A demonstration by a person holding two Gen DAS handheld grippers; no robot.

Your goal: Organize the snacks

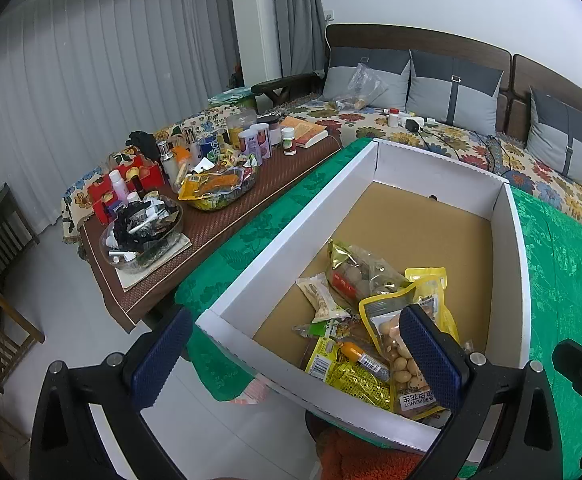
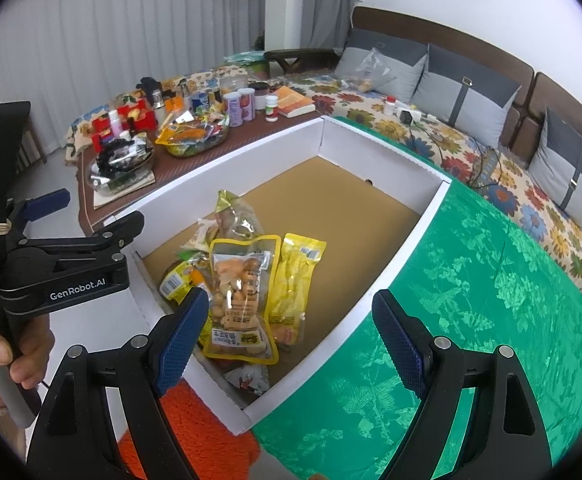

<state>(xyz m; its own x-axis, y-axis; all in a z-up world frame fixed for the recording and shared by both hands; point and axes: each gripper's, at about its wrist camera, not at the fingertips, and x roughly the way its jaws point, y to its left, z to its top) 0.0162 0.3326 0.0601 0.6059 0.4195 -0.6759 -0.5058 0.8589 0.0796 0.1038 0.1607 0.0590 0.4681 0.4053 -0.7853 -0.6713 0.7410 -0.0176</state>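
Observation:
A white cardboard box (image 1: 291,240) with a brown floor sits on a green cloth. Several snack packets lie at its near end: a yellow-edged peanut bag (image 1: 391,340), a gold-topped bag (image 1: 351,272) and a yellow packet (image 1: 355,380). They also show in the right wrist view: the peanut bag (image 2: 243,300) and a yellow packet (image 2: 295,280) inside the box (image 2: 391,248). My left gripper (image 1: 295,356) is open and empty over the box's near left corner. My right gripper (image 2: 291,340) is open and empty over the box's near right wall.
A brown low table (image 1: 291,176) to the left holds a glass bowl of snacks (image 1: 219,188), a bowl of small items (image 1: 143,236), bottles and jars. A floral sofa (image 1: 451,136) with grey cushions is behind. An orange cushion (image 2: 195,420) lies below the box.

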